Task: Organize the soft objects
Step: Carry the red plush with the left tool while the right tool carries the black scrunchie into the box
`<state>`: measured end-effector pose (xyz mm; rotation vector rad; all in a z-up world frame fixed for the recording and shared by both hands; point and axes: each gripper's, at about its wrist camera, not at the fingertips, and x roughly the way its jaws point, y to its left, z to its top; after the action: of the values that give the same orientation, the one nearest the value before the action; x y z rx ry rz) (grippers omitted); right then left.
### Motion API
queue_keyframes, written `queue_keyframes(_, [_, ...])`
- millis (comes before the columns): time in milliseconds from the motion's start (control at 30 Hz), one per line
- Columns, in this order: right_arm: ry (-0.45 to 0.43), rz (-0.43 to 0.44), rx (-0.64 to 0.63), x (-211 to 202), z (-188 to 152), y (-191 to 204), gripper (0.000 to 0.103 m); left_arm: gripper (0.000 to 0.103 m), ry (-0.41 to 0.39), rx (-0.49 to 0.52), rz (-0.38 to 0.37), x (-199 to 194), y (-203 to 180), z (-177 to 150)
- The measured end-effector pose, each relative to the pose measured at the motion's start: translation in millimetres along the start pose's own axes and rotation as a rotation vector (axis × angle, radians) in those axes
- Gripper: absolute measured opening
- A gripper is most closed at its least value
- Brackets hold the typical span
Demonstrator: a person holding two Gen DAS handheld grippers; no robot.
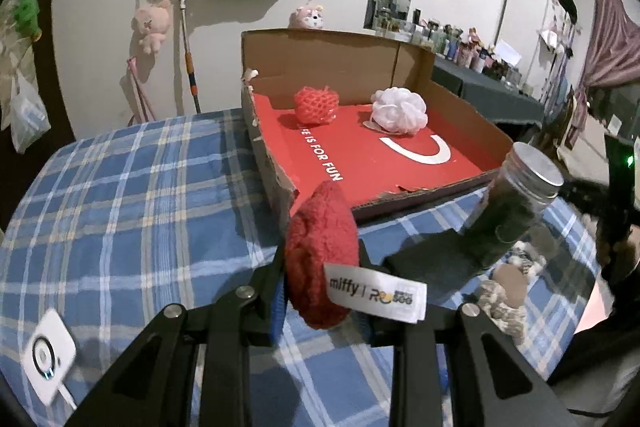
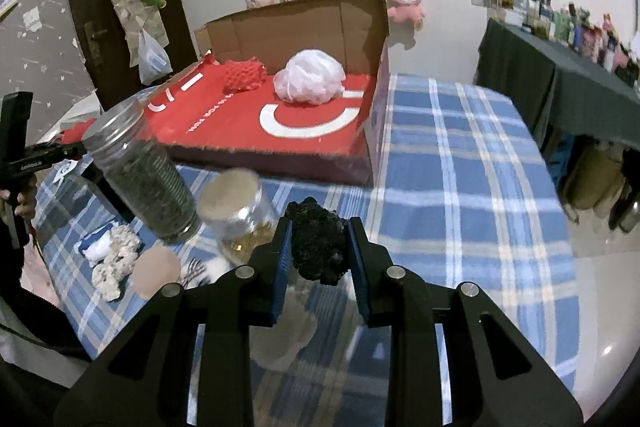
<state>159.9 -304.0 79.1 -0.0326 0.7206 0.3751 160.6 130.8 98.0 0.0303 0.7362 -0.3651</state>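
Note:
My left gripper (image 1: pixel 322 283) is shut on a red plush toy (image 1: pixel 320 247) with a white "miffy" tag, held above the checked cloth just before the open cardboard box (image 1: pixel 280 163). The box has a red floor and holds a red foam net (image 1: pixel 317 104) and a white mesh bath pouf (image 1: pixel 399 109). My right gripper (image 2: pixel 319 247) is shut on a black fuzzy soft object (image 2: pixel 318 247), held above the table in front of the box (image 2: pixel 372 131). The red net (image 2: pixel 244 75) and the pouf (image 2: pixel 310 77) also show in the right wrist view.
A tall jar of dark contents (image 2: pixel 144 163) and a cork-lidded glass jar (image 2: pixel 240 215) stand left of my right gripper. A knotted rope piece (image 2: pixel 116 259) and a round pink pad (image 2: pixel 157 269) lie nearby. A white device (image 1: pixel 48 355) sits on the blue checked cloth (image 1: pixel 120 207).

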Motion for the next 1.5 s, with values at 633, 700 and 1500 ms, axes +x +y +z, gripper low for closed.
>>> queue_keyframes(633, [0.003, 0.061, -0.149, 49, 88, 18, 0.026, 0.030, 0.059, 0.114, -0.044, 56, -12, 69])
queue_keyframes(700, [0.033, 0.059, -0.155, 65, 99, 21, 0.026, 0.030, 0.078, 0.121, -0.039, 67, -14, 79])
queue_keyframes(1500, [0.367, -0.110, -0.162, 202, 137, 27, 0.026, 0.031, 0.298, 0.102, 0.107, 181, -18, 114])
